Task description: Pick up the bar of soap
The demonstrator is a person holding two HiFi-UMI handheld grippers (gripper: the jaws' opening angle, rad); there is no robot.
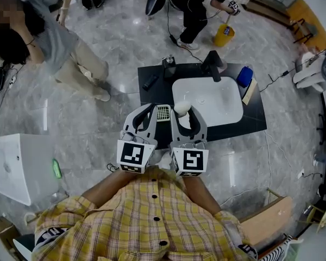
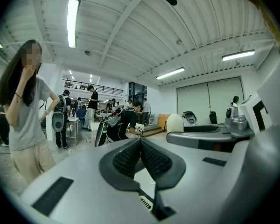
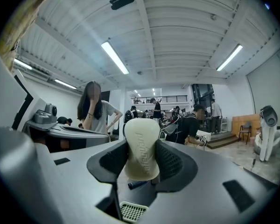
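A cream-white bar of soap (image 3: 141,149) stands upright between the black pads of my right gripper (image 3: 142,153), which is shut on it. From the head view the soap (image 1: 181,110) shows as a pale oval at the tip of the right gripper (image 1: 183,113), held above the left rim of the white sink (image 1: 223,105). My left gripper (image 1: 151,113) hovers close beside it on the left. Its ribbed pads (image 2: 127,157) meet in the left gripper view, with nothing between them. Both grippers point level across the room.
The sink sits in a black table (image 1: 152,99) with a green soap dish (image 1: 163,113), a black faucet (image 1: 213,65), a blue item (image 1: 244,76) and small dark objects (image 1: 150,81). A person (image 1: 54,42) stands to the left and another (image 1: 198,4) beyond the table. A yellow bucket (image 1: 224,35) is on the floor.
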